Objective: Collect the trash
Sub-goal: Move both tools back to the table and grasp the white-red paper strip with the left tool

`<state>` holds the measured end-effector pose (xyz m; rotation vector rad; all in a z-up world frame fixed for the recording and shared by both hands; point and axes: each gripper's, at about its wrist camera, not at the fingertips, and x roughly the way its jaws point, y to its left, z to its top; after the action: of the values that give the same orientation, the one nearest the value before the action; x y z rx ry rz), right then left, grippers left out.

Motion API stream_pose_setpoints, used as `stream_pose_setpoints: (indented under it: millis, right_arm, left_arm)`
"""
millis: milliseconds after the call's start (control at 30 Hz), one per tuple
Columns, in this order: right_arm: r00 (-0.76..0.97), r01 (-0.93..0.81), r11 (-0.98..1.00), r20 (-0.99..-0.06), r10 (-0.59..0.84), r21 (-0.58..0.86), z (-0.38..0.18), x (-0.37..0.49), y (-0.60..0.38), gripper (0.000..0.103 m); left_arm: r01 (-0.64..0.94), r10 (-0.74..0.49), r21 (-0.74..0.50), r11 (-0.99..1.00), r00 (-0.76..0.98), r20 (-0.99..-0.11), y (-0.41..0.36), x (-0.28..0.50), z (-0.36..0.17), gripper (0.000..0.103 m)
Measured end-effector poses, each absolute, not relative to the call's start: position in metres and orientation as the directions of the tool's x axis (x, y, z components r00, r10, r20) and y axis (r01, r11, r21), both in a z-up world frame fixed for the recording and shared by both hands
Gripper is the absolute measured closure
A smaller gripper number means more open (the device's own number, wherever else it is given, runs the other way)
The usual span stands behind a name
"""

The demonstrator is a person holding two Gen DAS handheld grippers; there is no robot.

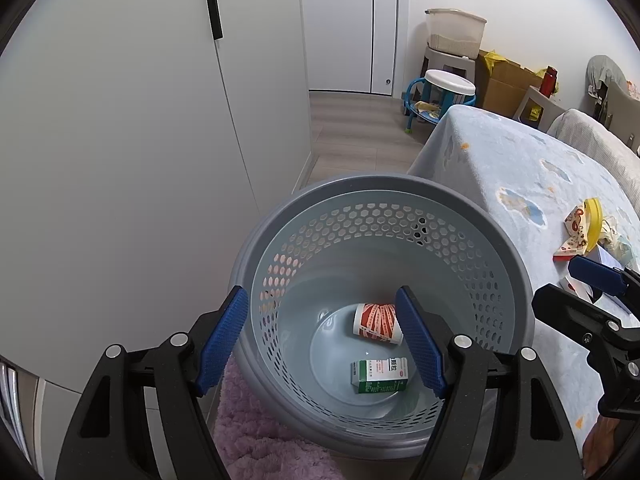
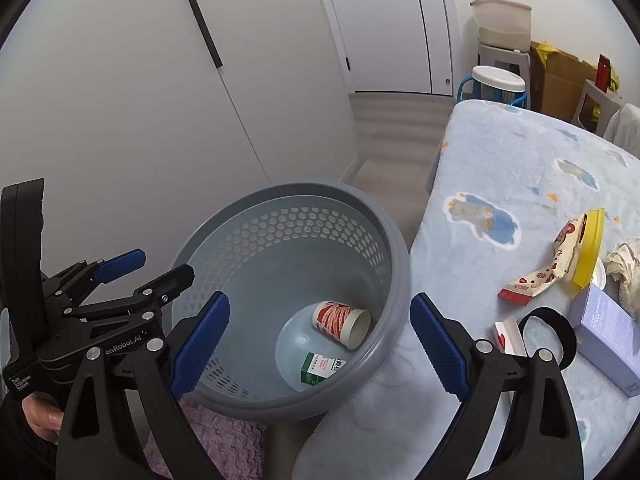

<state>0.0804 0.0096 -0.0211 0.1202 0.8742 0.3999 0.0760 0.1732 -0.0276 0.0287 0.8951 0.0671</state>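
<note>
Left gripper [image 1: 324, 344]: jaws spread, nothing between the pads, hovering over the near rim of the grey bin [image 1: 384, 184]. Right gripper [image 2: 320, 344]: also spread and empty, above the bin's right rim where it meets the blanket-covered bed [image 2: 520, 160].

Inside the bin, on the bottom: red-and-white paper cup [image 1: 378, 324] lying on its side, green-and-white carton [image 1: 379, 376] just nearer the camera than the cup, the two apart.

Left wrist view only: the bin's full perforated wall nearly head-on; the right gripper's blue pad at far right of the bin, over the bed.

Right wrist view only: the rest of the trash on the bed, right of the bin – patterned wrapper [image 2: 536, 276] against a yellow lid [image 2: 588, 248], crumpled tissue [image 2: 624, 272] beyond it, lavender box [image 2: 608, 332], black ring [image 2: 560, 332], small red-and-white scrap [image 2: 506, 336] near the right pad. Also the left gripper from the side, left of the bin, with fingertips of the hand holding it at bottom left. Purple rug [image 2: 216, 432] under the bin's near side.
</note>
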Motion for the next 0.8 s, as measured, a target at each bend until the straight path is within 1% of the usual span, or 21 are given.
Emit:
stream_pose_setpoints:
  millis: [400, 800]
  right_arm:
    - [0.603, -0.256, 0.93, -0.708, 0.368, 0.264, -0.01, 0.063, -0.011, 0.013]
    - [0.633, -0.135, 0.955, -0.718, 0.289, 0.265, -0.01, 0.026, -0.068, 0.013]
  left_arm:
    - [-0.019, 0.056, 0.057, 0.998, 0.64, -0.766, 0.157, 0.063, -0.016, 0.03]
    - [0.097, -0.04, 0.029, 0.995, 0.641, -0.766, 0.103, 0.049, -0.012, 0.03]
